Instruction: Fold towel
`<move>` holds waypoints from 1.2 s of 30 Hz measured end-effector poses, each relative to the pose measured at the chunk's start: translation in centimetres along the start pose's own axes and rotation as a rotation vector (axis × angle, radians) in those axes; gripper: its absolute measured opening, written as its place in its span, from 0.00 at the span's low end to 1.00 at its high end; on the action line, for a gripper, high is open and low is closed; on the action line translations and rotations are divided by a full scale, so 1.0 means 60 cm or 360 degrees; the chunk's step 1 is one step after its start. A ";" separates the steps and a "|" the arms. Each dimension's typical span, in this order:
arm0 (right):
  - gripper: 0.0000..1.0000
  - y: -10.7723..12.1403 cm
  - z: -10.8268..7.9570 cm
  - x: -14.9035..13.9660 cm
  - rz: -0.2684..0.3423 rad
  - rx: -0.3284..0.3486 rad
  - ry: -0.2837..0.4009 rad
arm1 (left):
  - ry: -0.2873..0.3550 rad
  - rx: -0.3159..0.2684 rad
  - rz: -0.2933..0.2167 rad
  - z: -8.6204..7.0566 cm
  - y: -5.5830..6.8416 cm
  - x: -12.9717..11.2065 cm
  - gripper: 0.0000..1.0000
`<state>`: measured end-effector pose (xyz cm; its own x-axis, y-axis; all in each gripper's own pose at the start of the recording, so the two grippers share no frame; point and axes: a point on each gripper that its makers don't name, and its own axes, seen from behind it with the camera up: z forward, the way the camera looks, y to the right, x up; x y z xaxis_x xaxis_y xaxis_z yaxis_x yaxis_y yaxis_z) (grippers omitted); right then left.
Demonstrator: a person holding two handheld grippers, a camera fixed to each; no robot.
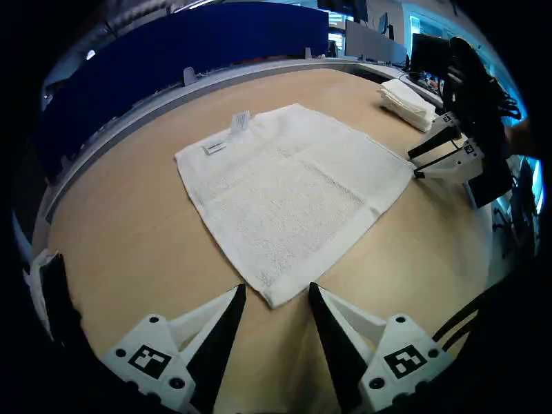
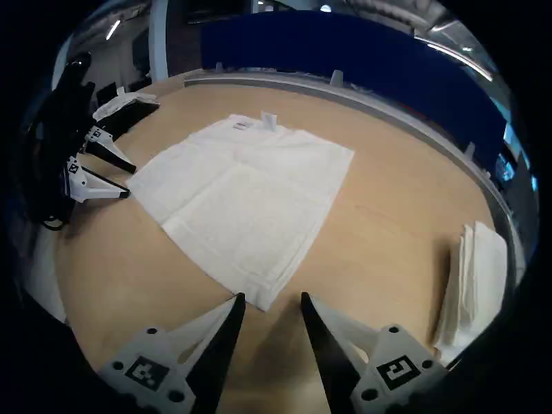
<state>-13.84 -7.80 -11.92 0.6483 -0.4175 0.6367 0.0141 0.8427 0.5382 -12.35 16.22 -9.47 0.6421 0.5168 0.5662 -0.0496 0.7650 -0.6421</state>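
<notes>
A white towel [image 1: 290,193] lies spread flat on the wooden table [image 1: 124,228], with two small labels at its far corner. My left gripper [image 1: 276,290] is open at the table's near side, and one towel corner lies just between its fingertips. In the right gripper view the towel [image 2: 241,200] is again flat. My right gripper [image 2: 270,300] is open with another corner right at its tips. Each view also catches the other gripper at a neighbouring corner: the right gripper [image 1: 415,165] and the left gripper [image 2: 130,181], both with fingers spread.
A stack of folded white towels [image 1: 408,103] sits beyond the right gripper, also at the table's edge [image 2: 476,283]. More white cloth [image 2: 123,105] lies behind the left gripper. A blue partition [image 1: 207,41] runs along the table's far edge.
</notes>
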 end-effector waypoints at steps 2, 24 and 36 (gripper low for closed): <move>0.52 -0.003 0.000 0.000 0.0006 0.0007 0.0001 | -0.0003 -0.0003 0.0001 0.003 0.004 0.000 0.60; 0.16 -0.011 -0.001 0.001 0.0042 0.0033 -0.0009 | -0.0030 -0.0028 -0.0003 0.008 0.019 -0.005 0.36; 0.14 -0.009 0.000 0.003 0.0052 0.0033 -0.0016 | -0.0052 -0.0025 0.0006 0.006 0.018 -0.006 0.18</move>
<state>-13.73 -8.33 -12.07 0.6403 -0.3934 0.6598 -0.0229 0.8487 0.5284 -12.91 17.00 -10.15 0.6167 0.5322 0.5800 -0.0398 0.7569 -0.6523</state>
